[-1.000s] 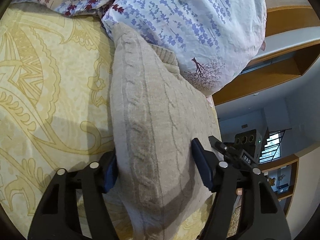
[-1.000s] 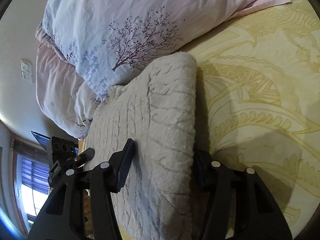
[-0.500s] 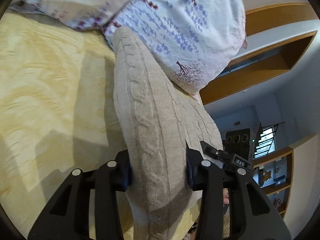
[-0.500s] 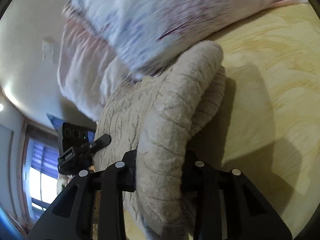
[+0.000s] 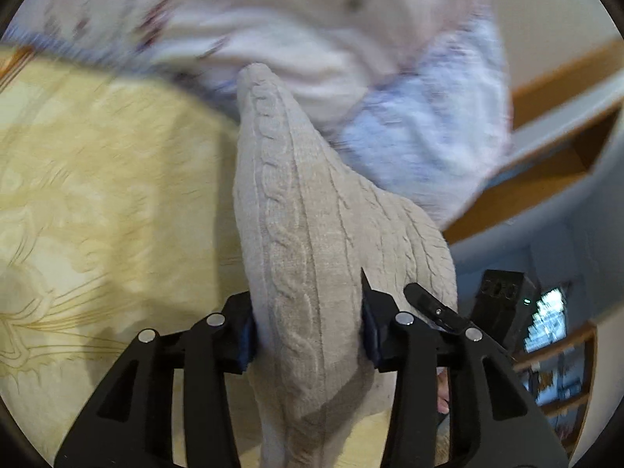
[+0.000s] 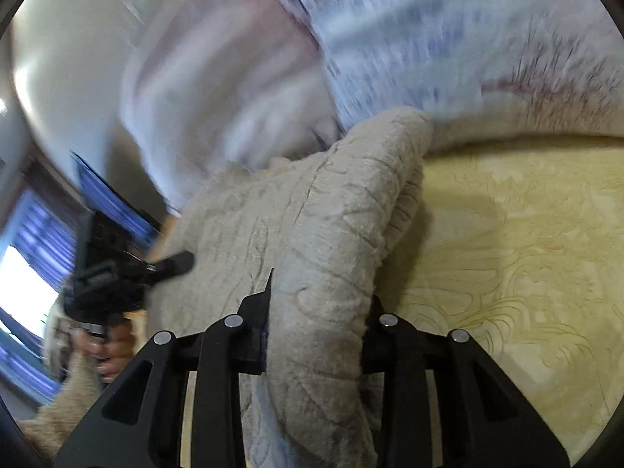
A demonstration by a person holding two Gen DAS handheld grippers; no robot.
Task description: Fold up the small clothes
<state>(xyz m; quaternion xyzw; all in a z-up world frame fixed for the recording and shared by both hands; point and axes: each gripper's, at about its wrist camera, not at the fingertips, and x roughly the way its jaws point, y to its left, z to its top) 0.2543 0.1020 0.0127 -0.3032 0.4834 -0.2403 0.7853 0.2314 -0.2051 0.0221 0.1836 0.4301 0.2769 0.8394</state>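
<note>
The left gripper (image 5: 308, 325) has its black fingers (image 5: 241, 331) clamped on a thick fold of a beige cable-knit sweater (image 5: 296, 234). The knit bulges up between the two fingers and runs forward from them as a raised ridge, narrowing to a rounded tip far ahead. To the left of the fingers lies a pale yellow bedspread (image 5: 97, 202) with a swirling pattern. Ahead of the ridge's tip and to the right is a blurred white and lilac floral pillow (image 5: 409, 128).

The right gripper (image 6: 318, 323) has its fingers (image 6: 253, 327) pinched on another fold of the sweater (image 6: 335, 226), which rises between them and curls over ahead. To the right of these fingers is the bedspread (image 6: 518, 241). To their left, past more knit, the left gripper (image 6: 117, 269) shows in a hand (image 6: 113, 355). Ahead lies the blurred pillow (image 6: 448, 39).
</note>
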